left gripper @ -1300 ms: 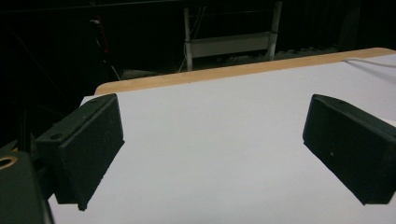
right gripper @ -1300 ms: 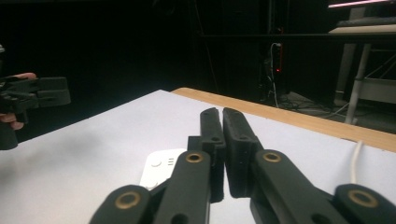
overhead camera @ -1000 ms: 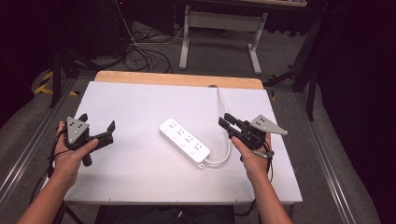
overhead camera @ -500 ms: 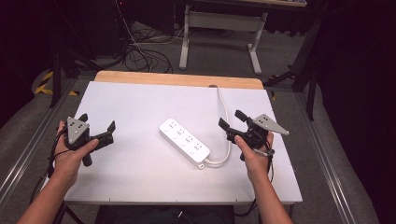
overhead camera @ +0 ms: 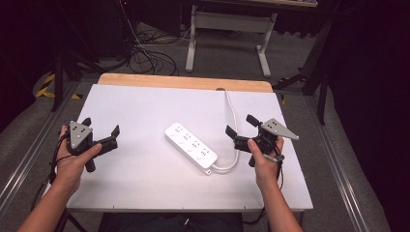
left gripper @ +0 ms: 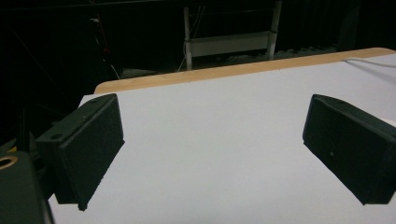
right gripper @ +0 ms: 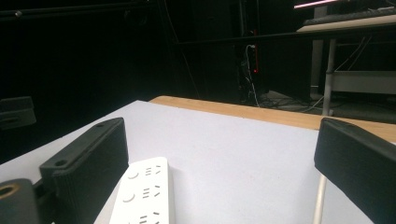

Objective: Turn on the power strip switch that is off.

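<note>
Since a second ago the right hand-held gripper (overhead camera: 239,125) has drawn slightly away from the power strip (overhead camera: 190,145) toward the right edge, while the left hand-held gripper (overhead camera: 101,131) has stayed where it was.

The white power strip lies flat near the middle of the white surface (overhead camera: 145,106), set diagonally, its far end toward the left and its near end toward the right. Its white cable (overhead camera: 232,113) leaves the near end, loops just in front of the right hand-held gripper, then runs up along the surface and off over the wooden far edge (overhead camera: 183,82).

The right hand-held gripper is released, its jaws wide apart and holding nothing, near the strip's near end but apart from it. In the right gripper view the strip (right gripper: 142,196) lies just beside the left-hand jaw, and the cable (right gripper: 320,200) rises beside the other jaw.

The left hand-held gripper is released too, jaws spread, well apart from the strip at the surface's left side. In the left gripper view there is bare white surface (left gripper: 210,154) between its jaws.
</note>
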A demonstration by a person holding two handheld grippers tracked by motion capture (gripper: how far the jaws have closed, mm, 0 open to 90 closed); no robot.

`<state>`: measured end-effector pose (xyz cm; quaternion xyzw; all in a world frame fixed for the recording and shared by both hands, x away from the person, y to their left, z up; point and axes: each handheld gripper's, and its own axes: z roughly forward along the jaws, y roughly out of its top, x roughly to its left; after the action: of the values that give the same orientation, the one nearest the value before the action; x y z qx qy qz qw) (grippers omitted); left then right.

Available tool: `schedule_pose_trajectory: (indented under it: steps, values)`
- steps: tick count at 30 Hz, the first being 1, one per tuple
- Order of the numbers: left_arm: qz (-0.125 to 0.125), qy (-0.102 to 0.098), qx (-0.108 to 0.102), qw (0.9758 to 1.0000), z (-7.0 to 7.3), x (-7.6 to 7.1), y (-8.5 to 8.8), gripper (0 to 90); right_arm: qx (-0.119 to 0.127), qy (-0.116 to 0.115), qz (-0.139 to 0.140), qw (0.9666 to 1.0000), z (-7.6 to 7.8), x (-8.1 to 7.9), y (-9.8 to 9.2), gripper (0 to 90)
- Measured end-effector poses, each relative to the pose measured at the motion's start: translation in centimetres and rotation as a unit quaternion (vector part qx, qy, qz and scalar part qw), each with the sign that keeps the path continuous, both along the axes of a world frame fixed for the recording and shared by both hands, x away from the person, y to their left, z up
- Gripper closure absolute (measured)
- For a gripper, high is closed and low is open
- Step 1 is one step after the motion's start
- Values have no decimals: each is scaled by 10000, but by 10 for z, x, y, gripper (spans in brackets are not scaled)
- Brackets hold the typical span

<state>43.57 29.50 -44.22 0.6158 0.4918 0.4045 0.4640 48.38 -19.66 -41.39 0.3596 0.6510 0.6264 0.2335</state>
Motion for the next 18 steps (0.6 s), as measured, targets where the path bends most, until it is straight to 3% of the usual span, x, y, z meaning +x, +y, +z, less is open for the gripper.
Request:
schedule_pose_trajectory:
  steps: [18]
  values:
    - [-54, -2, 4, 10000, 0, 1, -2, 59, -86, 96, -13, 9999, -4, -1, 0, 40]
